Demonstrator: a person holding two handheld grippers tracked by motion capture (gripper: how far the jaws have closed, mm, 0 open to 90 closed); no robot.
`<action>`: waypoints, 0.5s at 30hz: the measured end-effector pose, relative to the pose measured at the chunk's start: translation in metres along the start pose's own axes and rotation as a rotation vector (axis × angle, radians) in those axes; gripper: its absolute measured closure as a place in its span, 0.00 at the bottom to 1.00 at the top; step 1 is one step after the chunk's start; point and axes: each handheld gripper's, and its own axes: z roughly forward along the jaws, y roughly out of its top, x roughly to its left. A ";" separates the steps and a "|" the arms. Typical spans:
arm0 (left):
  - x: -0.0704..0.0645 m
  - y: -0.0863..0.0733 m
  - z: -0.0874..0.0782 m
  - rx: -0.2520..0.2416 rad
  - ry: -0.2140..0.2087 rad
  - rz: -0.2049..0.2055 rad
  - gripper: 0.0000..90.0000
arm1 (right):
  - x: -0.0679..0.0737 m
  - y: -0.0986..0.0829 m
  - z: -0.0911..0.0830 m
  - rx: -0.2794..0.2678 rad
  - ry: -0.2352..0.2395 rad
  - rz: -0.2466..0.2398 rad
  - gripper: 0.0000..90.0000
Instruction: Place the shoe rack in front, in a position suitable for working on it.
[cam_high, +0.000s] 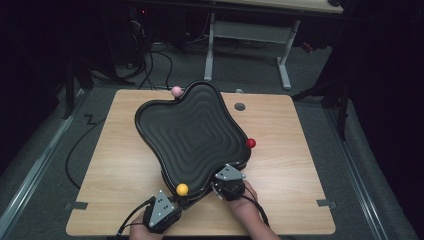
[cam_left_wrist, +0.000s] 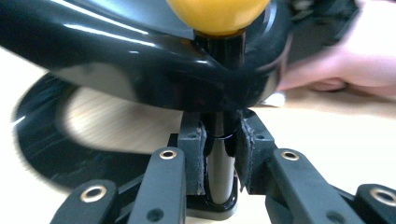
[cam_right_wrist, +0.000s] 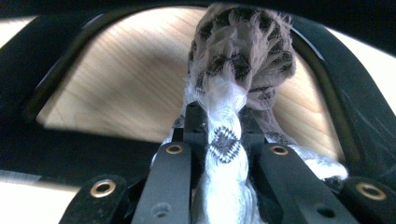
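Left gripper (cam_high: 176, 206): bottom centre-left of high view, held in a hand; jaws clamped on black post (cam_left_wrist: 220, 163) under yellow ball (cam_high: 182, 189); pads (cam_left_wrist: 194, 158) pressing post from both sides in left gripper view.
Right gripper (cam_high: 223, 186): bottom centre of high view, just right of yellow ball, at near edge of tray; jaws clamped on black-and-white rope (cam_right_wrist: 224, 154), knotted end (cam_right_wrist: 243, 56) sticking up past jaws in right gripper view.
Black tray (cam_high: 192, 132): wavy-edged, ridged, centre of high view on wooden table (cam_high: 295, 185); near edge raised, seen from below in both gripper views.
Pink ball (cam_high: 176, 91): upper centre, at far rim of tray.
Red ball (cam_high: 250, 143): right rim of tray, mid frame.
Right hand (cam_high: 245, 205): bottom centre, behind right gripper.
Floor: cables (cam_high: 155, 62) upper left, white desk frame (cam_high: 250, 40) top centre.
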 end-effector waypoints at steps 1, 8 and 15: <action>0.003 0.000 0.001 -0.001 0.010 -0.009 0.82 | 0.000 -0.001 -0.002 0.003 -0.001 0.005 0.89; 0.011 0.003 0.014 -0.014 0.008 -0.014 0.82 | -0.002 -0.009 -0.013 0.004 -0.033 0.021 0.88; 0.008 0.010 0.024 -0.006 -0.040 0.014 0.82 | 0.010 -0.013 -0.047 -0.063 0.026 0.027 0.86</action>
